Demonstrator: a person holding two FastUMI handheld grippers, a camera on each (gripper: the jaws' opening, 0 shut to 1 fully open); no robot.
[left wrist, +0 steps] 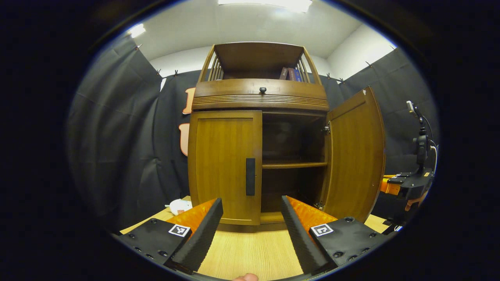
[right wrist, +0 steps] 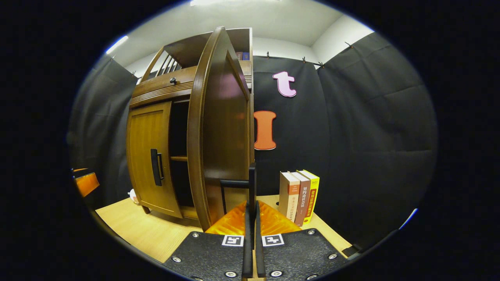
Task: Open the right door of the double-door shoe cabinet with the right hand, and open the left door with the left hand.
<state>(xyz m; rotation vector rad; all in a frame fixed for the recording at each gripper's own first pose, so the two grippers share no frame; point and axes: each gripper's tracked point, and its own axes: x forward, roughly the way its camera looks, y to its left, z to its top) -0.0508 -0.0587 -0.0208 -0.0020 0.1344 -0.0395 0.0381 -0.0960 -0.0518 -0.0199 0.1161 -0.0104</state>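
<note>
Black cloth walled the booth on all sides, under a white ceiling with a bright light panel. The shoe cabinet (left wrist: pixel 259 132) stood on a pale wooden table (left wrist: pixel 250 253), against the back cloth.

Left gripper view: left gripper (left wrist: pixel 252 218) was held low in front of the cabinet, its fingers spread wide apart with nothing between them, above the table. The left door (left wrist: pixel 224 168) was closed, flush with the cabinet front; its dark vertical handle (left wrist: pixel 250 176) sat at the door's inner edge, roughly in line with the gap between the fingers but farther off, not touched. The right door (left wrist: pixel 353 156) was swung open, showing the dark interior and one shelf (left wrist: pixel 293 165). A small dark knob (left wrist: pixel 262 89) sat on the drawer band above the doors; books (left wrist: pixel 291 74) leaned in the railed top compartment. A white crumpled object (left wrist: pixel 179 205) lay on the table at the cabinet's left foot. At far right, the other gripper showed with a hand on it.

Right gripper view: right gripper (right wrist: pixel 252 218) was closed, fingers pressed together on the dark handle (right wrist: pixel 239 183) of the right door (right wrist: pixel 218 128), which stood edge-on just ahead. Whether both fingers pressed the bar itself, I could not tell exactly. Three upright books (right wrist: pixel 299 195) stood on the table to the right, near the cloth.
</note>
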